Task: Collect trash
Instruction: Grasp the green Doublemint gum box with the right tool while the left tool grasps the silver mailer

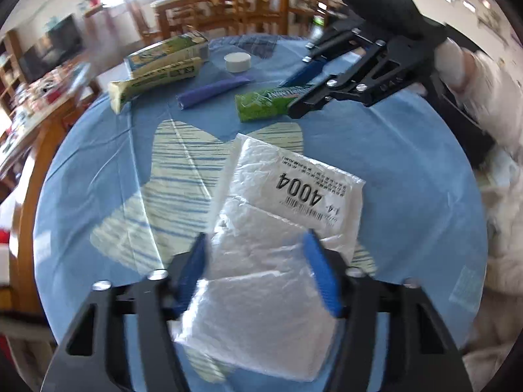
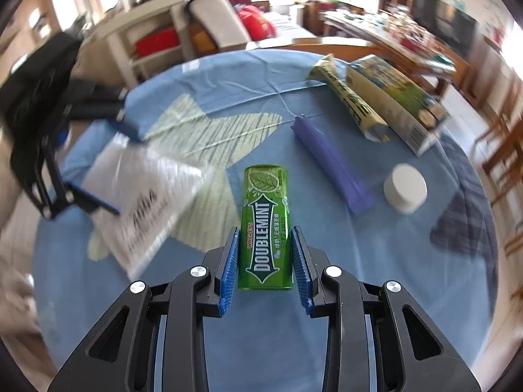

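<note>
Each gripper has its own piece of trash in its jaws.

Right gripper (image 2: 265, 254) is clamped on the green Doublemint gum pack (image 2: 265, 225), long axis along the fingers, mid-table (image 2: 376, 254). Left gripper (image 1: 258, 271) straddles the white plastic mailer bag (image 1: 278, 228) near the table's near edge; whether it pinches it, I cannot tell.

Beside the green gum pack (image 2: 265, 228), the white plastic bag (image 2: 143, 202) is smeared by motion in the right wrist view, its black print unreadable. Left of the bag, the left gripper (image 2: 108, 163) is a dark blur, its upper body cut off by the picture's edge. Beyond the gum pack, the shelves (image 2: 153, 42) are too blurred to tell their contents.
</note>
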`<state>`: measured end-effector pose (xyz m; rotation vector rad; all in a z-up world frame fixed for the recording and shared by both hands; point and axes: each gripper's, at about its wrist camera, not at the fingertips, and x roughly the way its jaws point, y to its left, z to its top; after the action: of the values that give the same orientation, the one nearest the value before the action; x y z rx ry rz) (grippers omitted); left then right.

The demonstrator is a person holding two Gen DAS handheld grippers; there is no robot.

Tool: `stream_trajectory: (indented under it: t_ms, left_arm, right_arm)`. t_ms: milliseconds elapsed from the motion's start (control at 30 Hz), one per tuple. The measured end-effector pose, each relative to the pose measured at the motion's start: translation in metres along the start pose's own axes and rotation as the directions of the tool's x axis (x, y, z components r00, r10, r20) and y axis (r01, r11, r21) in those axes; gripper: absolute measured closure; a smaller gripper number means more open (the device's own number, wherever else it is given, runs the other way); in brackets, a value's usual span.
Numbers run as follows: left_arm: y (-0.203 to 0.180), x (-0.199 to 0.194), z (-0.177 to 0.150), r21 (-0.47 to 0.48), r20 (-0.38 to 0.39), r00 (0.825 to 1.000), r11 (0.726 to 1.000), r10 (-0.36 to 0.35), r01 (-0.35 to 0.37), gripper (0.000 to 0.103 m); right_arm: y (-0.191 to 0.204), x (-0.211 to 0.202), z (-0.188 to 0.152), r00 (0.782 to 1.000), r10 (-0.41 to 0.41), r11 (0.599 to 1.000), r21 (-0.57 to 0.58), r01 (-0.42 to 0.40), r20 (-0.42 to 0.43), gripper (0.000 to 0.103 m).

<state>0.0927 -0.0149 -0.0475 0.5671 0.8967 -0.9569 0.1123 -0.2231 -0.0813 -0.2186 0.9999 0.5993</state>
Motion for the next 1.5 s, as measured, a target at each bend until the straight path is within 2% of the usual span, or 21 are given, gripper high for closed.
stream_trajectory:
  t_ms: [67, 133, 333, 400, 500, 667, 700, 733, 767, 800, 833, 900, 967, 1033, 1133, 1200, 1267, 1300, 1333, 1500]
  left_arm:
    - [-0.009, -0.005, -0.005, -0.044, 0.019, 0.999, 0.998, 0.042, -0.041, 0.061]
    - [-0.015, -0.007, -0.010, -0.076, 0.038, 0.998, 0.996, 0.045, -0.042, 0.069]
    - [-0.050, -0.014, -0.018, -0.157, 0.123, 0.988, 0.985, 0.089, -0.069, 0.082]
    - [-0.063, -0.018, -0.019, -0.187, 0.160, 0.983, 0.980, 0.091, -0.060, 0.083]
    - [-0.071, -0.014, -0.014, -0.215, 0.170, 0.982, 0.975, 0.085, -0.047, 0.083]
    - [-0.075, -0.019, -0.024, -0.298, 0.154, 0.981, 0.952, 0.114, -0.064, 0.080]
    - [-0.075, -0.021, -0.027, -0.308, 0.144, 0.984, 0.950, 0.108, -0.059, 0.075]
    - [-0.073, -0.021, -0.029, -0.324, 0.125, 0.986, 0.944, 0.108, -0.062, 0.055]
    - [-0.076, -0.022, -0.033, -0.333, 0.113, 0.986, 0.940, 0.122, -0.078, 0.026]
    - [-0.077, -0.023, -0.035, -0.336, 0.107, 0.985, 0.937, 0.137, -0.093, 0.018]
    - [-0.080, -0.025, -0.039, -0.332, 0.110, 0.985, 0.939, 0.133, -0.089, 0.016]
    - [-0.086, -0.024, -0.043, -0.323, 0.112, 0.992, 0.946, 0.050, -0.011, 0.016]
    - [-0.092, -0.019, -0.044, -0.327, 0.101, 0.995, 0.945, 0.003, 0.030, 0.014]
    - [-0.099, -0.016, -0.042, -0.306, 0.104, 0.995, 0.951, -0.001, 0.033, 0.013]
    - [-0.102, -0.015, -0.039, -0.317, 0.140, 0.988, 0.942, -0.069, 0.111, 0.014]
    - [-0.106, -0.013, -0.034, -0.310, 0.148, 0.987, 0.945, -0.066, 0.109, 0.026]
    - [-0.110, -0.011, -0.030, -0.308, 0.157, 0.985, 0.945, -0.064, 0.110, 0.045]
    - [-0.110, -0.011, -0.030, -0.313, 0.172, 0.982, 0.941, -0.077, 0.128, 0.049]
    - [-0.111, -0.011, -0.030, -0.311, 0.180, 0.980, 0.940, -0.084, 0.138, 0.058]
    - [-0.114, -0.016, -0.026, -0.320, 0.246, 0.966, 0.934, -0.079, 0.158, 0.076]
  right_arm:
    - [0.005, -0.013, -0.009, 0.999, 0.010, 0.999, 0.049, -0.012, 0.043, 0.072]
    - [0.012, -0.024, -0.018, 0.997, 0.009, 0.996, 0.084, -0.016, 0.078, 0.072]
    - [0.025, -0.064, -0.054, 0.979, 0.028, 0.977, 0.204, -0.070, 0.202, 0.072]
    - [0.026, -0.078, -0.067, 0.970, 0.040, 0.966, 0.238, -0.098, 0.238, 0.072]
    - [0.034, -0.089, -0.083, 0.959, 0.087, 0.951, 0.263, -0.160, 0.268, 0.072]
    - [0.060, -0.084, -0.104, 0.971, 0.125, 0.954, 0.245, -0.175, 0.205, 0.072]
    - [0.063, -0.080, -0.105, 0.973, 0.126, 0.955, 0.242, -0.171, 0.192, 0.072]
    - [0.067, -0.076, -0.106, 0.977, 0.124, 0.957, 0.239, -0.164, 0.174, 0.072]
    - [0.070, -0.072, -0.107, 0.980, 0.120, 0.960, 0.235, -0.156, 0.160, 0.072]
    - [0.071, -0.070, -0.107, 0.981, 0.117, 0.961, 0.233, -0.151, 0.155, 0.072]
    - [0.073, -0.068, -0.107, 0.982, 0.117, 0.961, 0.233, -0.150, 0.150, 0.072]
    - [0.074, -0.063, -0.108, 0.982, 0.123, 0.960, 0.235, -0.154, 0.141, 0.072]
    - [0.077, -0.056, -0.108, 0.984, 0.127, 0.958, 0.240, -0.155, 0.128, 0.072]
    - [0.078, -0.051, -0.109, 0.983, 0.129, 0.957, 0.242, -0.157, 0.126, 0.071]
    - [0.076, -0.050, -0.109, 0.982, 0.135, 0.953, 0.255, -0.166, 0.134, 0.072]
    - [0.073, -0.050, -0.111, 0.980, 0.138, 0.949, 0.264, -0.172, 0.140, 0.072]
    - [0.068, -0.052, -0.114, 0.981, 0.128, 0.946, 0.277, -0.165, 0.149, 0.072]
    - [0.065, -0.052, -0.114, 0.981, 0.120, 0.946, 0.282, -0.159, 0.152, 0.072]
    - [0.061, -0.053, -0.116, 0.980, 0.116, 0.943, 0.291, -0.159, 0.159, 0.072]
    - [0.050, -0.056, -0.123, 0.975, 0.116, 0.929, 0.328, -0.175, 0.190, 0.072]
